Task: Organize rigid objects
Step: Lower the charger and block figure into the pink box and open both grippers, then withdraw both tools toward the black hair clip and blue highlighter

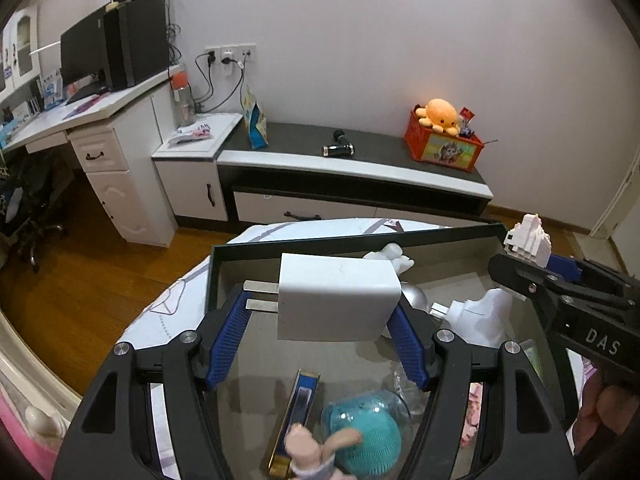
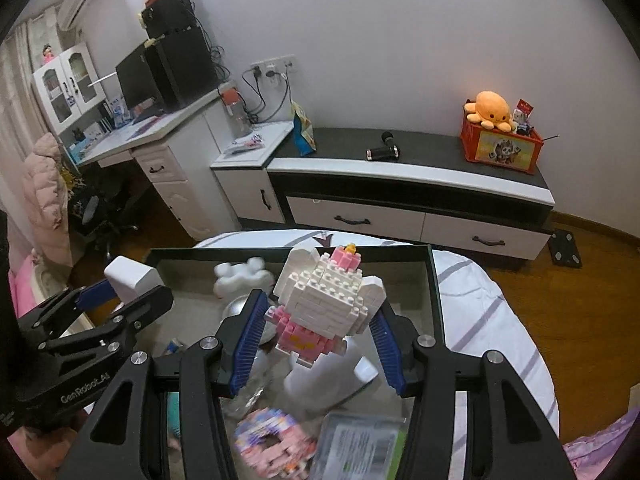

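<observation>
My left gripper (image 1: 318,304) is shut on a white charger plug (image 1: 338,296), whose metal prongs point left, above a dark-rimmed box (image 1: 360,236). My right gripper (image 2: 320,308) is shut on a white and pink brick figure (image 2: 324,304) over the same box (image 2: 224,254). Each view shows the other gripper: the right gripper (image 1: 536,260) with the brick figure (image 1: 526,240) at the right, the left gripper (image 2: 124,284) with the charger (image 2: 130,276) at the left. In the box lie a white figurine (image 1: 394,256), a white adapter (image 1: 480,312), a teal ball (image 1: 368,436) and other small items.
The box rests on a white striped cloth (image 2: 480,312). Beyond it stands a low black and white cabinet (image 1: 360,160) with a red crate (image 1: 440,144) and an orange plush octopus (image 1: 440,114). A desk with a monitor (image 1: 80,56) is at the left, over a wooden floor (image 1: 100,272).
</observation>
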A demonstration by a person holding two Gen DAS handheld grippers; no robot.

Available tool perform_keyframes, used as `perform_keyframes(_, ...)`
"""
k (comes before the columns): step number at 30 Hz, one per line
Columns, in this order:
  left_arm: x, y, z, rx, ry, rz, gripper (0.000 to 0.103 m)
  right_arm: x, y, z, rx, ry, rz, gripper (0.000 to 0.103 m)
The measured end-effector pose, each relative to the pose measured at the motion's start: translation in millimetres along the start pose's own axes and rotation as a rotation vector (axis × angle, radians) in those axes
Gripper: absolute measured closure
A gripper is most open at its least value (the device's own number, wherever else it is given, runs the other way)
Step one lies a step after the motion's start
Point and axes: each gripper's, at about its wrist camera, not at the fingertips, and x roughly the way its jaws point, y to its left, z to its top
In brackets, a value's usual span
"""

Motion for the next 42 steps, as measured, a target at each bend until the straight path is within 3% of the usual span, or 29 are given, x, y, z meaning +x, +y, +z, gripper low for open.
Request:
perform_keyframes(9,14,-1,1,0.007,0.03,0.02,0.034,22,-6,5,-0.005,0.038,-0.006,0.05)
perform_keyframes(11,13,-2,1,0.013,0.034,0.031,0.028,22,-6,5,-0.001,0.037,-0.012,0.049)
perform_keyframes(12,12,-2,1,0.016,0.033,0.034,0.015,22,-6,5,0.004,0.033,-0.018,0.048)
perform_keyframes(13,8,-3,1,0.017,0.025,0.039,0.004,20,-7,4,0.008,0.029,-0.027,0.032)
perform_keyframes(14,5,-3,0,0.02,0.013,0.048,0.001,19,-6,4,0.008,0.023,-0.035,0.014)
perform_keyframes(18,-11,-6,-1,0.039,-0.015,0.067,0.0,10,-6,2,0.023,0.002,-0.041,0.011)
perform_keyframes(19,-14,-6,-1,0.036,-0.019,0.065,0.0,8,-5,2,0.023,-0.005,-0.043,0.0)
perform_keyframes(42,-130,-3,-45,-0.006,-0.12,0.045,0.0,-84,14,-35,0.044,-0.098,-0.068,0.0)
